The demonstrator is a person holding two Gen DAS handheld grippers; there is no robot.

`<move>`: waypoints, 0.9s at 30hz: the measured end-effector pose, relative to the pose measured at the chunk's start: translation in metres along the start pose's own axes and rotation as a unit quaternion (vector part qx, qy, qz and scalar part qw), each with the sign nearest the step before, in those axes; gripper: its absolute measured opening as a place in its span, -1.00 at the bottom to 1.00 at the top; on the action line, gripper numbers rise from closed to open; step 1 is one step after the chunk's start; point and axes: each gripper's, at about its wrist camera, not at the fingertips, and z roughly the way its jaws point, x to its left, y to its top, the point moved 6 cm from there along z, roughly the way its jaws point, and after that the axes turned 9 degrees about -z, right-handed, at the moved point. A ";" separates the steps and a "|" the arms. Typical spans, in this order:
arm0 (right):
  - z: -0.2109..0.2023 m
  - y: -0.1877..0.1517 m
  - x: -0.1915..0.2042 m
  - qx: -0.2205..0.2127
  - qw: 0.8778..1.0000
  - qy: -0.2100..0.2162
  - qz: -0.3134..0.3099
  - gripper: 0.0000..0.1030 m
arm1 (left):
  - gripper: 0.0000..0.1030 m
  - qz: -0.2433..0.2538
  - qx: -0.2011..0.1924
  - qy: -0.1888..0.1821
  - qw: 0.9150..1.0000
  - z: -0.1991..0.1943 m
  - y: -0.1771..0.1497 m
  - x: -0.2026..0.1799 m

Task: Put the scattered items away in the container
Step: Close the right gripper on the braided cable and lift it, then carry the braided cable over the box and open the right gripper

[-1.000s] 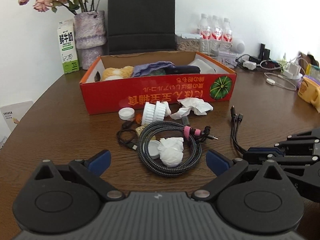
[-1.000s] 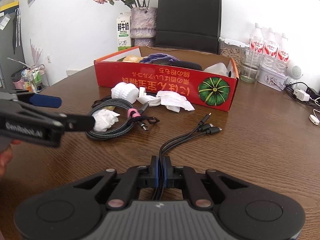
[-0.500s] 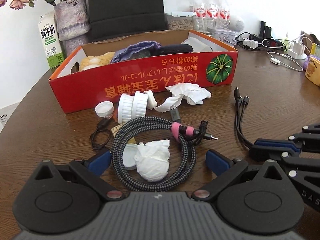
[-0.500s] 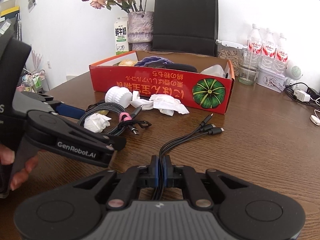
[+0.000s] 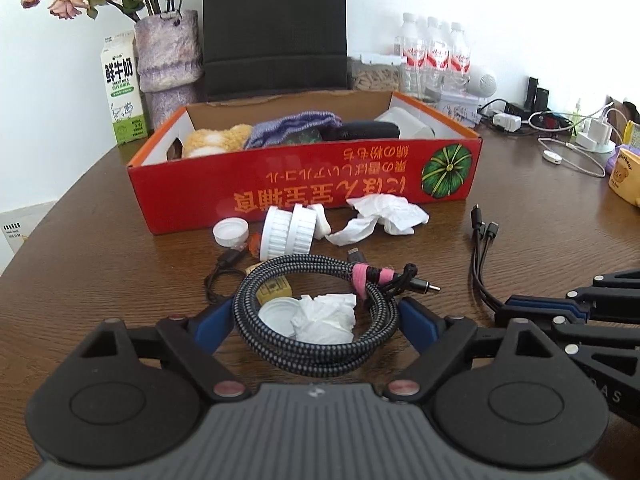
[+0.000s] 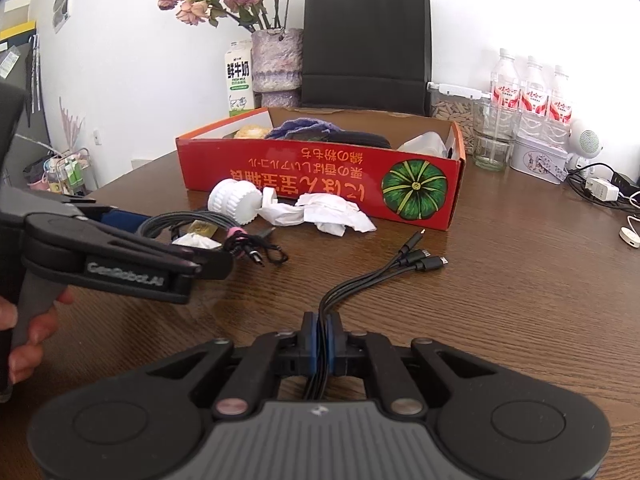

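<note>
Closing on: the left gripper (image 5: 316, 316) has its blue-padded jaws either side of the coiled black-and-grey braided cable (image 5: 320, 312); the jaws are closing, the coil lies between them, and the pads look just short of pressing.
Right side: the right gripper (image 6: 321, 336) is clamped narrow on the thin black multi-plug charging cable (image 6: 384, 268), whose three plugs trail forward on the wood.
Step in hand: judged to be the pick-up of loose cables, one per hand, before both go into the box.
Inside the coil: a crumpled white tissue wad (image 5: 326, 316) and a flat white lid (image 5: 276, 314) lie within the ring, free of the cable, so they would likely stay behind.
Next move: finishing the squeeze across the coil, lifting it clear, then carrying it over the near wall of the red cardboard box with a green pumpkin print (image 5: 304, 192).
Caution: the loops are bound only by a pink strap (image 5: 362, 276), so a grip on one strand may let the rest sag.
Box contents: a tan plush toy, purple knitted cloth and a dark item already lie inside.
Still loose: a white ribbed plastic reel (image 5: 288, 232), a white bottle cap (image 5: 230, 232) and a larger crumpled tissue (image 5: 384, 218) just before the box.
Surface: a dark brown wood-grain table (image 5: 540, 220).
Room: white wall, a black paper bag (image 6: 366, 44), a vase of dried roses, a milk carton, water bottles, chargers at the right.
</note>
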 end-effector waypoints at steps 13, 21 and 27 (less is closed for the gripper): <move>-0.039 0.026 -0.003 -0.066 0.998 -0.016 0.005 -0.93 | 0.71 -0.015 -0.055 -0.025 0.998 -0.042 0.020 0.002; -0.070 0.051 -0.009 -0.111 0.993 -0.035 0.007 -0.98 | 0.71 -0.023 -0.084 -0.036 0.996 -0.065 0.032 0.005; -0.086 0.072 -0.017 -0.140 0.989 -0.048 0.003 -0.98 | 0.71 -0.030 -0.106 -0.043 0.993 -0.080 0.044 0.008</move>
